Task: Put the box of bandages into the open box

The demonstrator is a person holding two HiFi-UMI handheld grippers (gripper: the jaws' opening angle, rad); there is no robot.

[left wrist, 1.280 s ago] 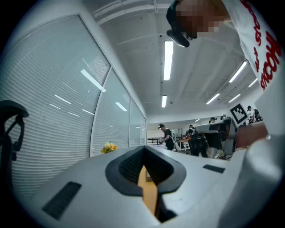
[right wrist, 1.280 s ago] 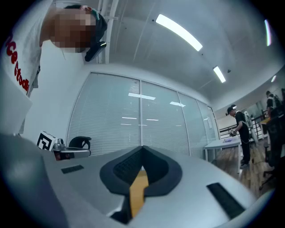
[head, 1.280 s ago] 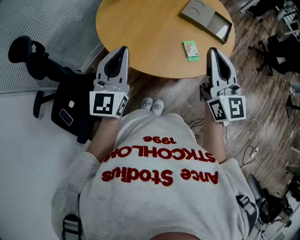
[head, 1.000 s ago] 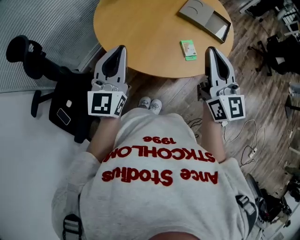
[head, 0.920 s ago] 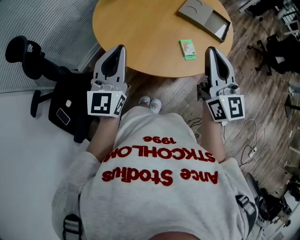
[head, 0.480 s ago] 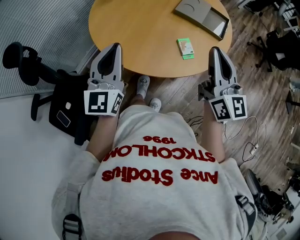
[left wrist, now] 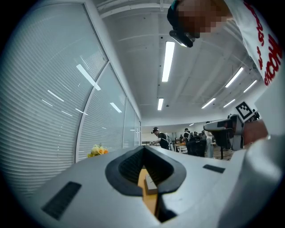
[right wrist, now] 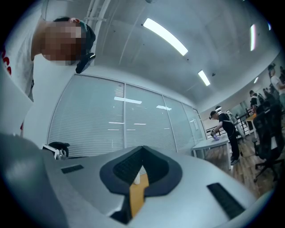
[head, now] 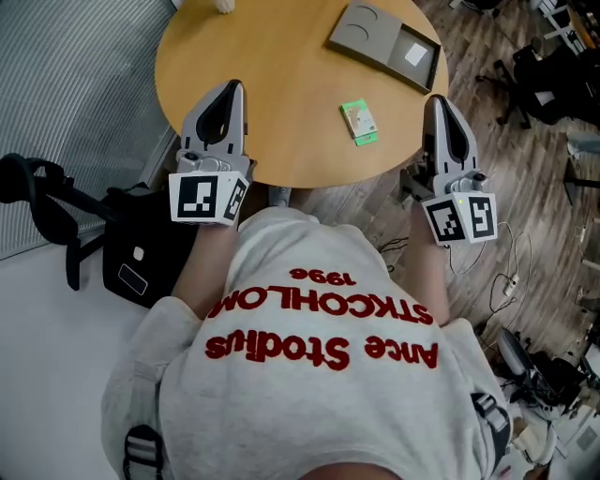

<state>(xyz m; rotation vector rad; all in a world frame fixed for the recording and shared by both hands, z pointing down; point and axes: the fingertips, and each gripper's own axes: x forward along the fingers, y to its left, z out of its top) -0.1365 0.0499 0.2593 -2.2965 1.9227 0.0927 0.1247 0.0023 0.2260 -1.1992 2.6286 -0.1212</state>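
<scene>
The green box of bandages lies flat on the round wooden table, near its front edge. Beyond it, at the table's far right, sits the open grey box with its lid folded back. My left gripper is shut and empty, its tip over the table's front left edge, well left of the bandages. My right gripper is shut and empty too, just off the table's right edge, level with the bandages. In the gripper views the left gripper and right gripper show closed jaws with a sliver of tabletop below.
A black office chair and a black bag are on the floor at the left. Cables and more chairs are at the right. A small white thing sits at the table's far edge. People stand far off in the room.
Both grippers have moved forward toward the table with the person; the left one now reaches over the table's edge. Box and bandages have not moved on the table.
</scene>
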